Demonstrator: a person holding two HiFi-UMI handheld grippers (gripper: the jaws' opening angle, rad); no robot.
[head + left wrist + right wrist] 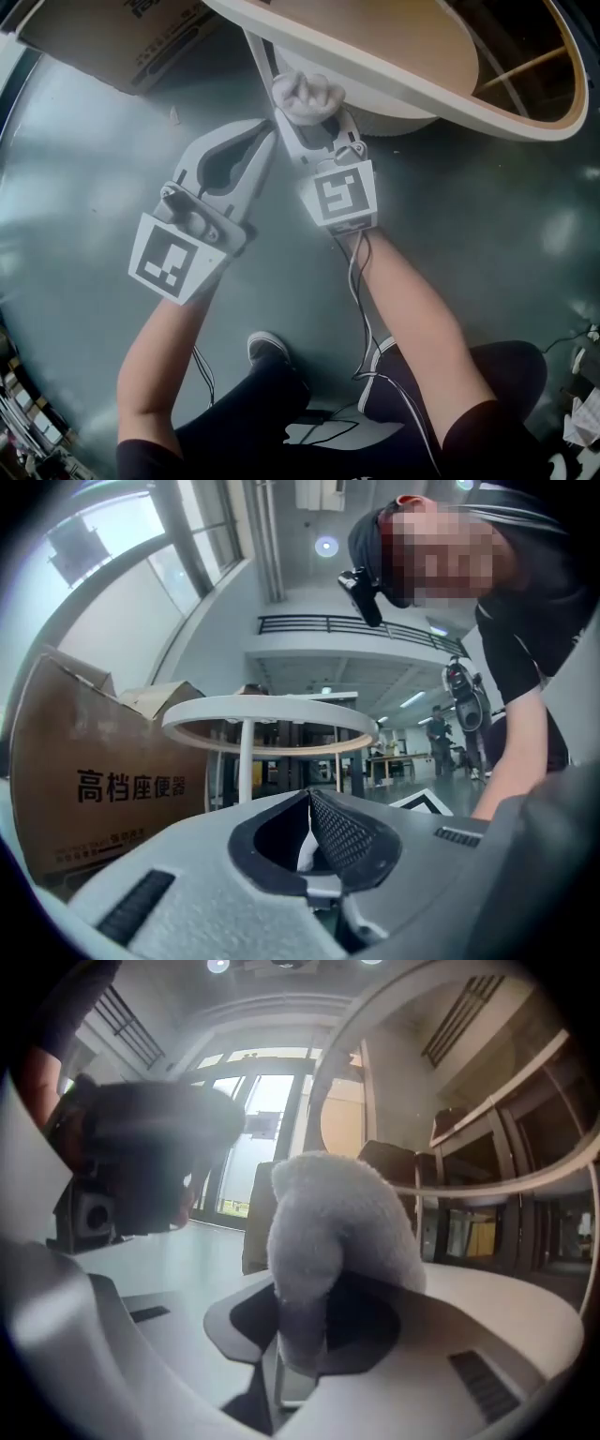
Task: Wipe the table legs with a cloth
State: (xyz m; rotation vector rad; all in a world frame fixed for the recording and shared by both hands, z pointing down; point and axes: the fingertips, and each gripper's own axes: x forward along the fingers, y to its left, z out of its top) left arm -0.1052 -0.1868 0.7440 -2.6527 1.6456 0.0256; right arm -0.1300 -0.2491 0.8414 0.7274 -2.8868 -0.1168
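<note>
1. While the right gripper (305,117) holds its fluffy white cloth (307,96) against the thin white bench leg (259,58), wiping appears underway.
2. Left gripper (307,797): jaws together, empty.
3. Cloth (328,1232) clamped between right jaws; next, slide along the leg.

Glossy grey-green floor (84,169). Cardboard box (112,37) sits on it at upper left, a small pale scrap (173,115) just beside. Round table (525,117) stands at upper right. A dark shoe (265,347) is planted lower centre.
</note>
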